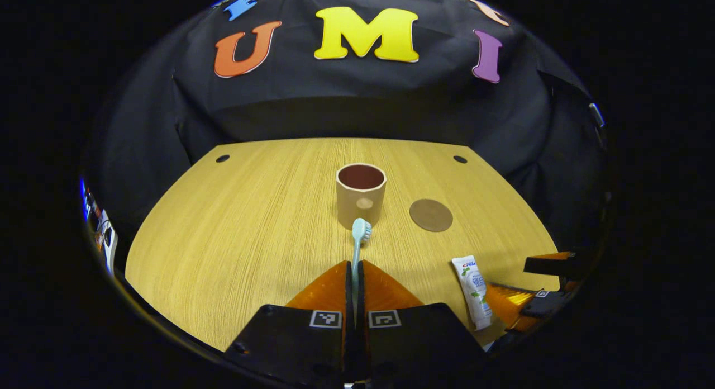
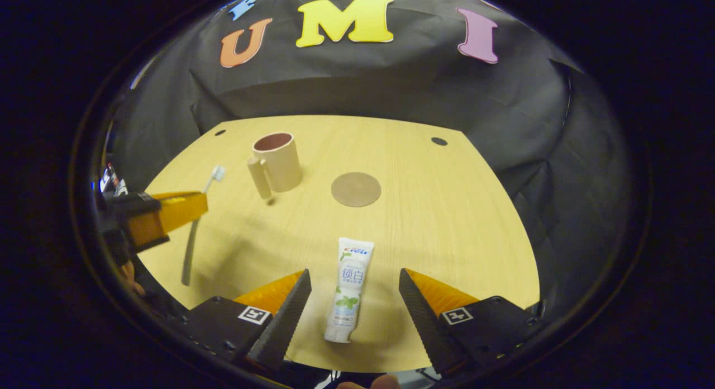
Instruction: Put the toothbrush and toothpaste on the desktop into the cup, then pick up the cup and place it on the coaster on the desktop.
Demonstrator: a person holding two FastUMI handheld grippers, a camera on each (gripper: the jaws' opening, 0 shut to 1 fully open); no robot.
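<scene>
We should carry the pale green plastic toothbrush (image 1: pixel 357 249), pinched in our left gripper (image 1: pixel 355 271), bristles up, over the beige cup (image 1: pixel 361 194) before releasing. Our right gripper (image 2: pixel 352 291) stands wide apart, straddling the white toothpaste tube (image 2: pixel 348 288) lying on the wooden counter (image 2: pixel 447 221). The round brown coaster (image 2: pixel 356 189) sits beside the cup.
</scene>
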